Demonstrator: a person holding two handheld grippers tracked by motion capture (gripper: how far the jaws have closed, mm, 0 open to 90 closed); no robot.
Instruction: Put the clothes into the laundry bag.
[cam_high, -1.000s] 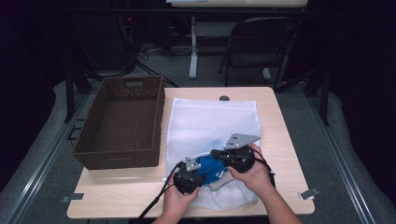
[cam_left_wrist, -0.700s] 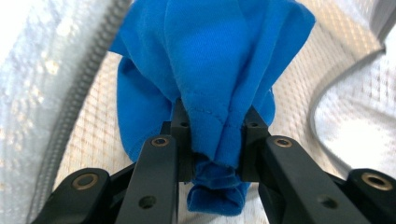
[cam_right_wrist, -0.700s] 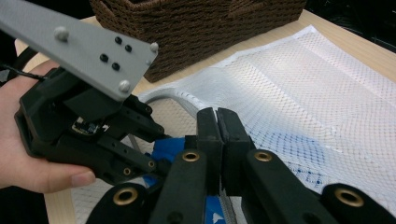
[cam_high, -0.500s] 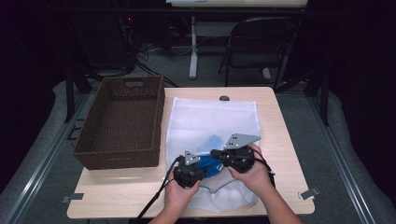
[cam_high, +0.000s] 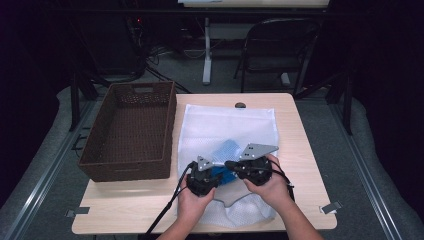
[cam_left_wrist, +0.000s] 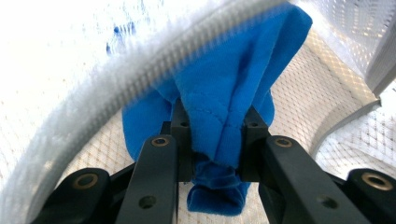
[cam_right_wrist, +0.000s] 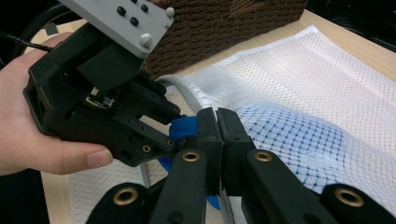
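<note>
A white mesh bag (cam_high: 225, 120) lies flat on the table with its zippered mouth toward me. A blue cloth (cam_high: 226, 150) sits partly inside it and shows through the mesh. My left gripper (cam_high: 212, 175) is at the mouth, shut on a fold of the blue cloth (cam_left_wrist: 224, 93), which bulges between its jaws (cam_left_wrist: 215, 126) under the arched zipper rim (cam_left_wrist: 140, 70). My right gripper (cam_high: 231, 165) is just right of it, jaws pressed together (cam_right_wrist: 217, 116) on the bag's rim. The left gripper (cam_right_wrist: 93, 107) and its hand (cam_right_wrist: 28, 140) lie close beside it.
A dark brown wicker basket (cam_high: 172, 125) stands to the left of the bag, along the table's left side. Bare wooden tabletop (cam_high: 295, 150) runs along the right of the bag. A folding chair (cam_high: 280, 45) and cables lie beyond the far edge.
My left gripper has edged slightly forward toward the bag's mouth with the blue cloth. The right gripper has stayed where it was.
</note>
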